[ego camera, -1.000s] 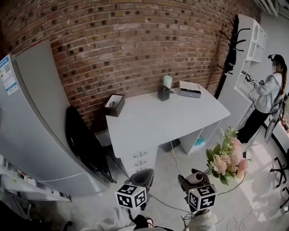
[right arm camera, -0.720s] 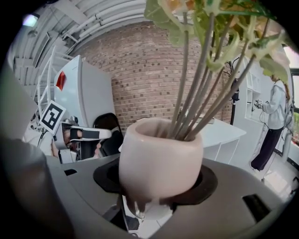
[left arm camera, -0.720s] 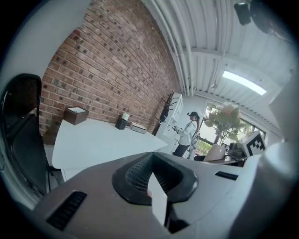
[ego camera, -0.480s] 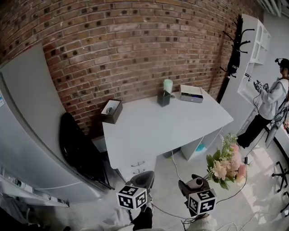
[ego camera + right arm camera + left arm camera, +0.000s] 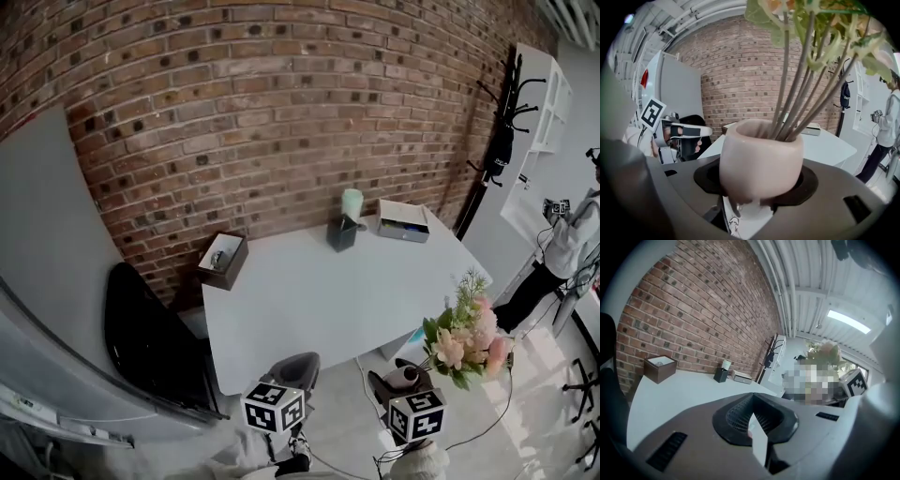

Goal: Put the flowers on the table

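1. The flowers (image 5: 464, 342) stand in a small vase (image 5: 761, 159). The long green stems (image 5: 801, 93) go up out of the vase and lean a little to the right, with the blooms at the top.
2. In the head view the bunch points away from the right gripper (image 5: 401, 380), out toward the right.
3. The blooms are pink and cream, with green leaves and a few thin sprigs. The vase is round, smooth and pale pink.
4. The right gripper has its jaws closed around the vase and holds it up in the air. The flowers are just past the front right corner of the white table (image 5: 309, 300), not on it.
5. The left gripper (image 5: 292, 370) has its jaws together and holds nothing.
6. A brown box (image 5: 223, 260), a dark cup (image 5: 343, 232) and a flat white box (image 5: 404, 220) sit at the back of the table, by the brick wall (image 5: 281, 112).
7. The bottom of the vase is hidden in the jaws. In the right gripper view the blooms are cut off at the top edge. In the left gripper view the bunch is too blurry to make out.
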A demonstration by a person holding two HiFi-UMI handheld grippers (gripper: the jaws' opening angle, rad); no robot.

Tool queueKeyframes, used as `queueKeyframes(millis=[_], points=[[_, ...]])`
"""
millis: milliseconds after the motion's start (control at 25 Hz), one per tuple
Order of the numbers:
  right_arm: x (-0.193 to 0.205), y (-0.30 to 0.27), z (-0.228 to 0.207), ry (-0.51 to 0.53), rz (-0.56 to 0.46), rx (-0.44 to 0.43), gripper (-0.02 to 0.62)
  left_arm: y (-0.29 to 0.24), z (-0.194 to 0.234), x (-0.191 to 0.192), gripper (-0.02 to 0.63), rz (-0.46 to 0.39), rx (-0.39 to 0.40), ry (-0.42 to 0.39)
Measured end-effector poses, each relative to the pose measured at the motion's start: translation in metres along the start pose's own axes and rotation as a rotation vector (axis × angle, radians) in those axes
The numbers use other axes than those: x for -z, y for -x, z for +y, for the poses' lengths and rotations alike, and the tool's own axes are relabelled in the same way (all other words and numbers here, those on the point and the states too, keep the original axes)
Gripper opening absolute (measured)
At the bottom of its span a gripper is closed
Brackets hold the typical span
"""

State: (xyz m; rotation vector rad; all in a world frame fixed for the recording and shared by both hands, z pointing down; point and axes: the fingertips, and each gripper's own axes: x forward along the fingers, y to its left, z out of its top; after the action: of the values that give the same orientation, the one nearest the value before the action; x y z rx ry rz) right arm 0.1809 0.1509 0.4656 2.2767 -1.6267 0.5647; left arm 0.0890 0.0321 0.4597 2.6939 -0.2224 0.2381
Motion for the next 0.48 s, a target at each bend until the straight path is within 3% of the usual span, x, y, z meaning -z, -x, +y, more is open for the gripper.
queueKeyframes(millis=[480], points=[[-0.080,-0.123,-0.013,0.076,-0.017,-0.065,0.250,-0.059,0.110,-0.055,0.006,-0.049,-0.109,0.030]])
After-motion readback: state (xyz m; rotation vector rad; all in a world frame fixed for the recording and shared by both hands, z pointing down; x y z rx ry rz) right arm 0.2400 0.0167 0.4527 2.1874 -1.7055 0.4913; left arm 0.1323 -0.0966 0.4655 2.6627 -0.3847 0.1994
